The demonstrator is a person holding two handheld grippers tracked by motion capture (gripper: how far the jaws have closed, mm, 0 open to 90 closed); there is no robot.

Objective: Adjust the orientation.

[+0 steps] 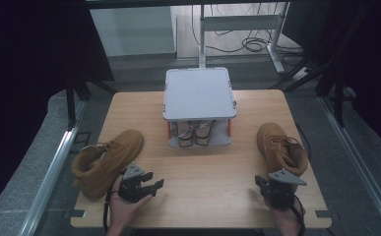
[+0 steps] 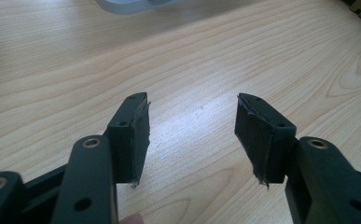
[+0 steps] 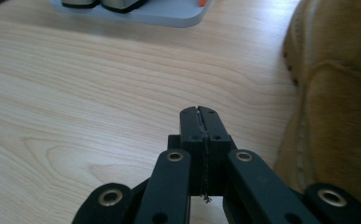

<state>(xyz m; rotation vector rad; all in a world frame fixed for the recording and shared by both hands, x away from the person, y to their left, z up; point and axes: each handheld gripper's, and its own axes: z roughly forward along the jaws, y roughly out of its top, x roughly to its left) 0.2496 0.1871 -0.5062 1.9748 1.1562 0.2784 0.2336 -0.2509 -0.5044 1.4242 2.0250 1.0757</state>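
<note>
Honestly can't read a single word, number or logo anywhere here. The two tan boots (image 1: 107, 162) (image 1: 281, 147) show no brand mark I can make out, the grey two-tier rack (image 1: 199, 93) has a plain blank top, and the wooden table (image 1: 203, 182) carries no sticker or label.

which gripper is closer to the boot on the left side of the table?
Left. The left gripper sits right beside the left boot, fingers open, just off its heel end. The right gripper is across the table, shut, next to the other boot.
</note>
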